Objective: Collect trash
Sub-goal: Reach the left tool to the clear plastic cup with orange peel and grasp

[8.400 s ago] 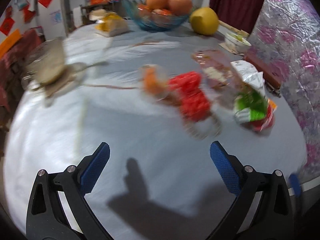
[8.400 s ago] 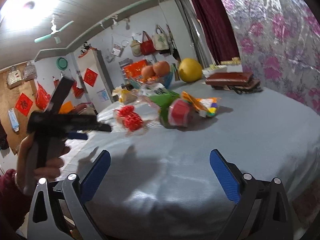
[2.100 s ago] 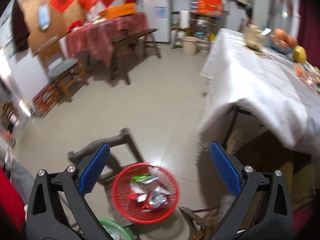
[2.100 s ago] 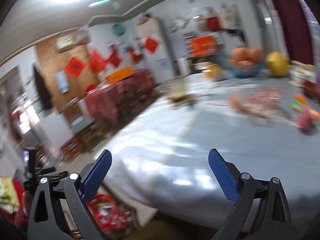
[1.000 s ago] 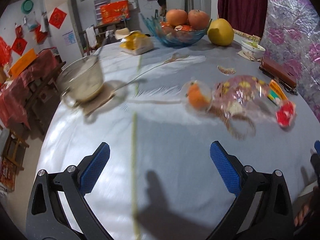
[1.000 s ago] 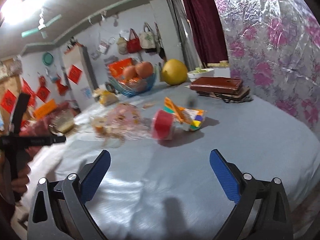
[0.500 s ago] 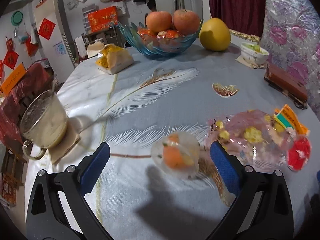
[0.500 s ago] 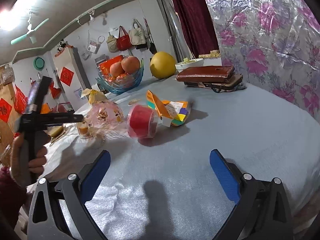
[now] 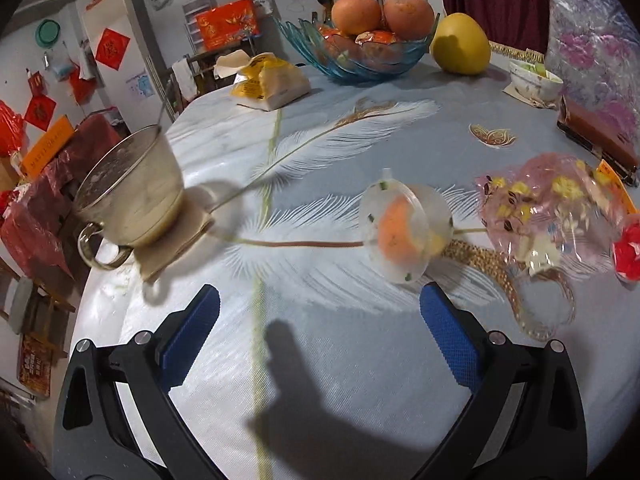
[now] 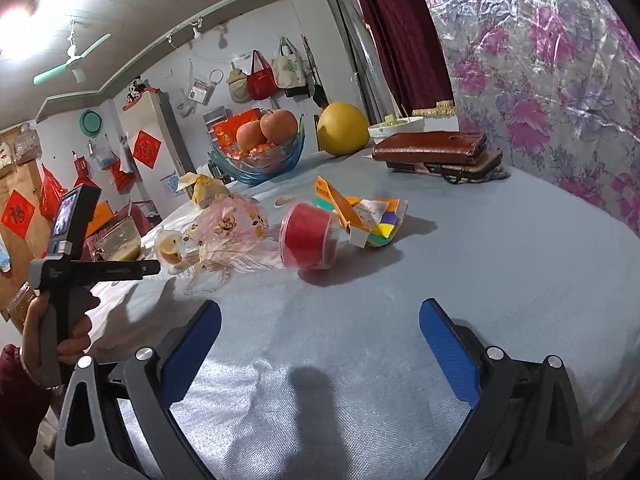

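Note:
A clear plastic cup with orange fruit inside (image 9: 404,228) lies on its side on the blue-white tablecloth (image 9: 320,160), just beyond my open, empty left gripper (image 9: 320,332). Right of it lies a crumpled pink flowered wrapper (image 9: 548,204) and a red jelly cup (image 9: 628,248). In the right wrist view the red cup (image 10: 308,236), a torn colourful carton (image 10: 368,216), the pink wrapper (image 10: 232,220) and the fruit cup (image 10: 170,250) lie ahead of my open, empty right gripper (image 10: 320,344).
A glass mug (image 9: 128,196) on a coaster stands at the left table edge. A blue fruit bowl (image 9: 360,52), a pomelo (image 9: 460,44), a yellow packet (image 9: 268,84), a small bowl (image 9: 536,80) and brown wallets (image 10: 432,152) sit at the back.
The left gripper has moved in low toward the fruit cup, which now lies close ahead of its fingers. The right gripper has moved slightly closer to the red cup and carton.

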A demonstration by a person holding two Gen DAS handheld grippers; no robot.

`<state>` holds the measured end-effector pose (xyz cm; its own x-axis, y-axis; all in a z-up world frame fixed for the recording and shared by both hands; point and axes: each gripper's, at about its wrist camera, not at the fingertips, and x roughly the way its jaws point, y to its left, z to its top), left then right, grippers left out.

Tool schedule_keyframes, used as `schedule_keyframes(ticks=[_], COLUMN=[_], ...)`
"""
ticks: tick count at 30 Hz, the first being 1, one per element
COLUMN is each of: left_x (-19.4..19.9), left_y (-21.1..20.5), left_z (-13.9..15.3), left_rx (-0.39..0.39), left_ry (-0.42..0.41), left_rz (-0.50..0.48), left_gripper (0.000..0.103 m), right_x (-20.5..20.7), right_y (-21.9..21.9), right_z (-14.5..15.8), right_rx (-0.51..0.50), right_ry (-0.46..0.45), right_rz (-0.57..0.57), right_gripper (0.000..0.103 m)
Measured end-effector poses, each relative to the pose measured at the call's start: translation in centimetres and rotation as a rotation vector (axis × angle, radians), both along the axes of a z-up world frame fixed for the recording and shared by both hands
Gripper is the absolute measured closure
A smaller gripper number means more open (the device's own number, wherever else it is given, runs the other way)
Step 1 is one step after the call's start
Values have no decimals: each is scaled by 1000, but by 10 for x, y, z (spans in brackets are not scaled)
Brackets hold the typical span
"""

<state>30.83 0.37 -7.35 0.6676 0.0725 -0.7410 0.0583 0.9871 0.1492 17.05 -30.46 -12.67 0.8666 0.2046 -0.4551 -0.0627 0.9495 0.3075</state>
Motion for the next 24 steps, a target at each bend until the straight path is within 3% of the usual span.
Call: schedule_keyframes(ticks=[7, 13, 16, 20, 24], left_x=[18, 38, 35, 30, 20], left_y=[-34, -42, -28, -20, -10], left_z=[6, -2, 0, -1, -1], left_rx=[10, 62, 4, 1, -23], left_ry=[-28, -15, -17, -20, -15], left_rz=[-46, 0, 11, 15, 12], left_gripper=[7, 8, 21, 46, 58], right_x=[0, 2, 3, 5, 6], right_y=[1, 1, 2, 1, 1], right_z=[-1, -2, -2, -2, -2], right_rx=[4, -12, -19, -22, -28], right_ry=[2, 8, 10, 15, 19], right_rz=[6, 10, 10, 14, 16], right_gripper=[5, 5, 5, 5, 5])
